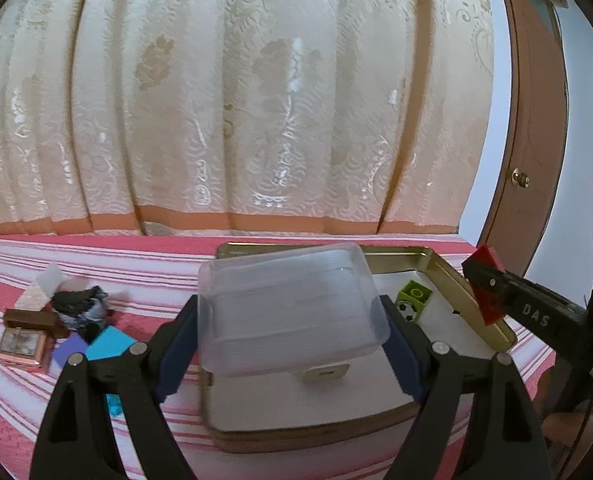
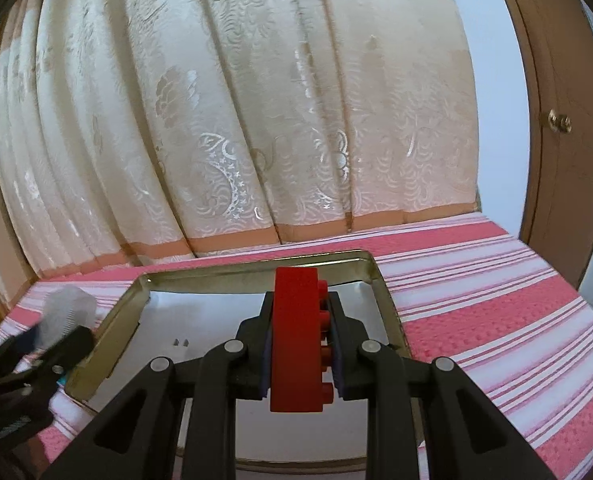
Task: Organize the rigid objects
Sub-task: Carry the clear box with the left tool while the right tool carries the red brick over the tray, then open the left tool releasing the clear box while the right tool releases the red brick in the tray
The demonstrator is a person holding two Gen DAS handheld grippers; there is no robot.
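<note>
My left gripper (image 1: 292, 320) is shut on a clear plastic box (image 1: 288, 304) and holds it above the gold metal tray (image 1: 472, 300). A green brick with a football picture (image 1: 412, 300) lies in the tray's far right corner. My right gripper (image 2: 300, 336) is shut on a red brick (image 2: 296, 336), held upright over the same tray (image 2: 384, 292). In the left wrist view the right gripper (image 1: 484, 292) with its red brick (image 1: 486, 280) sits over the tray's right rim. In the right wrist view the left gripper (image 2: 52, 332) with the clear box (image 2: 66, 312) is at the left.
Loose items lie on the striped pink cloth left of the tray: a pink square clock (image 1: 20, 346), a brown block (image 1: 30, 318), a dark crumpled object (image 1: 80, 306), blue pieces (image 1: 110, 344) and a clear piece (image 1: 42, 286). A curtain hangs behind; a wooden door (image 1: 536, 120) stands at right.
</note>
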